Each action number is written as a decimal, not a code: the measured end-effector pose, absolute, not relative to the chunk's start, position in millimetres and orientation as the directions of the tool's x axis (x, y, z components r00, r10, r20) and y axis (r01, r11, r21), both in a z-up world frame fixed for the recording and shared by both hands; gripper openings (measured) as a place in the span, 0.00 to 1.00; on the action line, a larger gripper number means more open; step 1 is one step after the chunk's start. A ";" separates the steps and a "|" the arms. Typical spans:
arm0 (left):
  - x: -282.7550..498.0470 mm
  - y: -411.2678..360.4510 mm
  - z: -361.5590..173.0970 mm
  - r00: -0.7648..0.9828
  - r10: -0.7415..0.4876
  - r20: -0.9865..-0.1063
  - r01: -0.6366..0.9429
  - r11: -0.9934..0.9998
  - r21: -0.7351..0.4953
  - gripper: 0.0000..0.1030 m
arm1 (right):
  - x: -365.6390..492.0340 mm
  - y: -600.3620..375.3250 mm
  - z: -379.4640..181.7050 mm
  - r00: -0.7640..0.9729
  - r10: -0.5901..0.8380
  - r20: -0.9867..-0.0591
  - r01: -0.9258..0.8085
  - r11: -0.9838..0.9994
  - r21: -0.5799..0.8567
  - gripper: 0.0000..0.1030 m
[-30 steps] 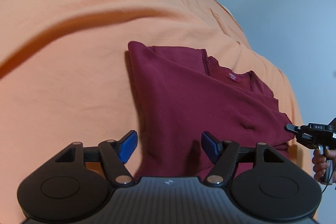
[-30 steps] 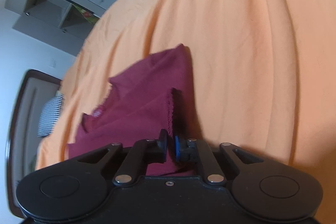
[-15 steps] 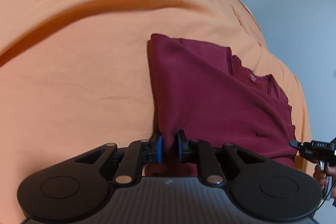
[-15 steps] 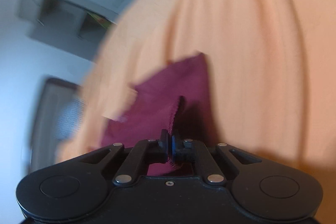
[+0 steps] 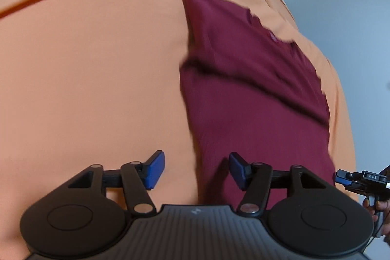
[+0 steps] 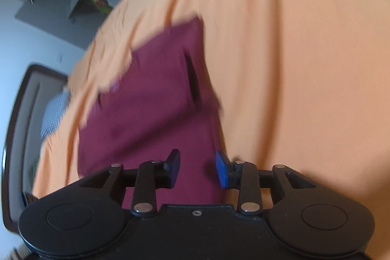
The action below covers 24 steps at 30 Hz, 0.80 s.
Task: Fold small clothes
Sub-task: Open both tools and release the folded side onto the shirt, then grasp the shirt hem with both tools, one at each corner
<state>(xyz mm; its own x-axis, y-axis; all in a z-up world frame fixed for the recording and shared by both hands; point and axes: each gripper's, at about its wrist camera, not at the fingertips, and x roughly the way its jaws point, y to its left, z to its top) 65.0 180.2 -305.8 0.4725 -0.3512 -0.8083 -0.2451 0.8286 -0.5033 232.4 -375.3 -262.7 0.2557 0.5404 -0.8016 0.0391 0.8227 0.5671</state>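
Maroon top (image 5: 256, 94) lying folded on orange sheet (image 5: 97, 65). Left gripper (image 5: 196, 171) and right gripper (image 6: 197, 168): jaws opening, nothing pinched, cloth edge lying btwn pads. Release step, prob. Next: regrip near hem, fold up twd collar.

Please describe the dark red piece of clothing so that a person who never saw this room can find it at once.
Look for the wide orange bedsheet that covers the bed. On it lies one dark red knitted top, folded into a long shape with a fold line across its middle. It is the only garment on the sheet, and its deep wine colour stands out against the orange all around it.
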 end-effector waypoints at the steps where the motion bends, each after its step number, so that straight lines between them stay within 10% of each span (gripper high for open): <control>1: 50.8 175.6 -303.8 0.472 -0.354 -0.807 -0.239 0.830 -0.504 0.66 | 213.6 -377.7 -262.4 0.247 0.533 -0.809 0.043 0.828 0.559 0.35; 19: -84.9 96.7 -295.0 0.370 -0.329 -0.869 -0.244 0.868 -0.432 0.67 | 65.1 -401.9 -260.5 0.145 0.495 -0.857 0.091 0.855 0.510 0.36; 24: -90.4 106.7 -297.7 0.397 -0.352 -0.847 -0.334 0.804 -0.491 0.34 | 65.4 -401.8 -268.7 0.106 0.522 -0.846 0.108 0.840 0.532 0.35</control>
<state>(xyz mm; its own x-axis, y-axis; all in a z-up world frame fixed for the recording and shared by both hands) -90.4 106.7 -297.7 0.3973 -0.3525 -0.8473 -0.3339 0.8045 -0.4913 65.4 -401.8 -268.7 0.1063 0.5222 -0.8462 0.1077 0.8399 0.5319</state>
